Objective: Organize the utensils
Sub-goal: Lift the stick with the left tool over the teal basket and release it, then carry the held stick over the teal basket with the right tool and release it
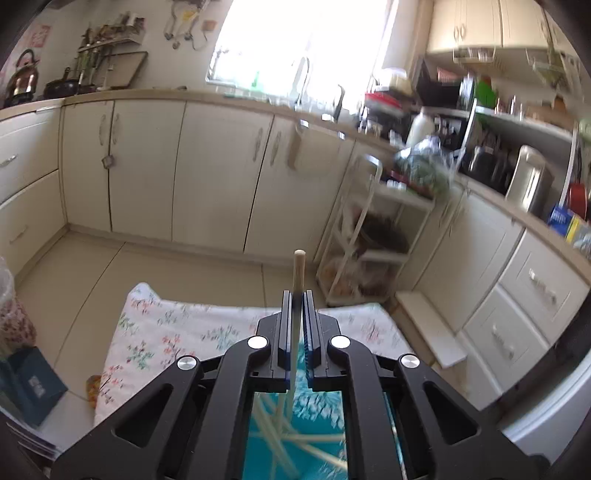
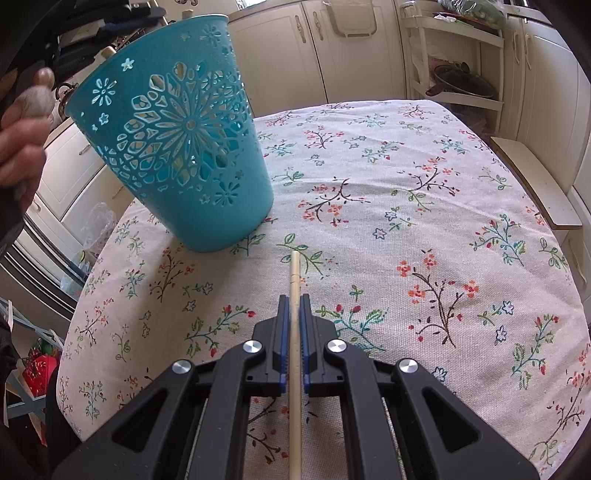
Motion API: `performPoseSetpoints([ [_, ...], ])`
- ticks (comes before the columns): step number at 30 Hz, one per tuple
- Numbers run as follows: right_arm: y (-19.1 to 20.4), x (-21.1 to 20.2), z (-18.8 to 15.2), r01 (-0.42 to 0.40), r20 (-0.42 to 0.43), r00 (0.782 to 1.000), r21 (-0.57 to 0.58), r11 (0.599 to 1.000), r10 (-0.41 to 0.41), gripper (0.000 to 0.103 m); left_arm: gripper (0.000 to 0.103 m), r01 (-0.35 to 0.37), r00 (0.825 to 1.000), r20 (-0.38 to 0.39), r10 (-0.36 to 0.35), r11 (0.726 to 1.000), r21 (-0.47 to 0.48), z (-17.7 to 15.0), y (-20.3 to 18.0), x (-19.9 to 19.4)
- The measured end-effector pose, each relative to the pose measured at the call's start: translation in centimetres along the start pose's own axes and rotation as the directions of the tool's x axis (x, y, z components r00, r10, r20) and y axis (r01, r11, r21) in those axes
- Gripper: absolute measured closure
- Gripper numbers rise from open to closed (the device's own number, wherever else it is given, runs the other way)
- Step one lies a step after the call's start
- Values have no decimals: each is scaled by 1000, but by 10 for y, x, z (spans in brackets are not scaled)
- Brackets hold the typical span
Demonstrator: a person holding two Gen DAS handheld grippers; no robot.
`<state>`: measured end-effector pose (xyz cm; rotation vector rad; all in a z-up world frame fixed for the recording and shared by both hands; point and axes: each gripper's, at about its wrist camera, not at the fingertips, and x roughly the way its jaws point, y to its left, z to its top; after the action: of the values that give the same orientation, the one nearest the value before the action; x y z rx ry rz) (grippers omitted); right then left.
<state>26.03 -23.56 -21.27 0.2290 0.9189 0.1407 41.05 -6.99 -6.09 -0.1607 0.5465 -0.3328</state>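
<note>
Left wrist only: chopsticks [image 1: 295, 439] inside basket [image 1: 321, 406].

daylight, window [image 1: 295, 40] blown out | right side blurred | fisheye-bent edges

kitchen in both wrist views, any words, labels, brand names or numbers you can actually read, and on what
No text can be read in either view.
Pink square sign on the wall, left wrist view: marks too blurred to read.
Blue and yellow boxes on the counter: print too blurred.
Dark blue box on the floor: pale label too small.
Teal basket and floral tablecloth: patterns only, no lettering.
</note>
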Motion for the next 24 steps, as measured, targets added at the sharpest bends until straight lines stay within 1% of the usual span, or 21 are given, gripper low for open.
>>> performPoseSetpoints([
  [3, 0, 0, 1, -1, -6, 1000, -10, 1000, 0, 97, 96, -11, 1000, 0, 11, 1000, 9, -5, 2, -16],
  [4, 0, -1, 1, 1, -8, 1000, -16, 1000, -1, 97, 91, -22, 1000, 16, 22, 1000, 9, -7, 5, -28],
  [5, 0, -1, 1, 3, -11, 1000, -24, 1000, -3, 97, 80, -34, 999, 34, 34, 999, 5, -10, 9, -40],
  [6, 1, -1, 1, 5, -12, 1000, -28, 1000, -5, 97, 71, -50, 997, 56, 50, 999, -7, -15, 15, -54],
  [7, 2, -1, 1, 8, -11, 1000, -33, 999, -9, 97, 51, -68, 995, 76, 70, 997, -23, -19, 20, -65],
  [8, 4, -1, 0, 18, -9, 1000, -47, 999, -18, 97, 38, -95, 990, 105, 99, 994, -49, -27, 27, -79],
  [9, 9, 0, 0, 39, -6, 999, -78, 996, -40, 97, 35, -118, 984, 127, 127, 990, -77, -36, 34, -91],
  [10, 13, 0, -1, 56, -4, 998, -100, 993, -57, 97, 33, -139, 980, 129, 153, 984, -112, -49, 45, -100],
  [11, 18, 1, -3, 84, 3, 996, -136, 987, -84, 97, 32, -152, 980, 109, 169, 978, -143, -61, 54, -103],
  [12, 21, 1, -3, 95, 6, 995, -149, 984, -95, 97, 31, -164, 981, 69, 180, 968, -191, -78, 66, -102],
  [14, 16, 0, -1, 79, -3, 997, -117, 990, -80, 97, 30, -180, 983, -5, 184, 956, -234, -105, 84, -92],
  [15, 12, -1, 0, 60, -12, 998, -87, 994, -62, 97, 30, -205, 979, -56, 197, 948, -245, -123, 92, -83],
  [16, 5, -3, 1, 26, -22, 999, -34, 999, -27, 97, 30, -216, 976, -86, 200, 942, -257, -133, 98, -78],
  [18, -5, -12, 3, -26, -16, 1000, 35, 999, 26, 97, 30, -228, 970, -147, 192, 931, -285, -156, 108, -66],
  [20, -12, -29, 9, -102, 28, 995, 100, 990, 100, 97, 30, -244, 964, -179, 199, 927, -284, -166, 112, -57],
  [22, -16, -50, 16, -194, 101, 978, 140, 971, 181, 97, 30, -253, 958, -206, 200, 927, -277, -173, 114, -49],
  [23, -14, -58, 21, -220, 128, 971, 144, 965, 203, 97, 30, -249, 958, -210, 194, 928, -278, -173, 114, -48],
  [24, -13, -71, 27, -259, 170, 957, 143, 955, 234, 97, 30, -241, 961, -200, 190, 930, -277, -175, 114, -49],
])
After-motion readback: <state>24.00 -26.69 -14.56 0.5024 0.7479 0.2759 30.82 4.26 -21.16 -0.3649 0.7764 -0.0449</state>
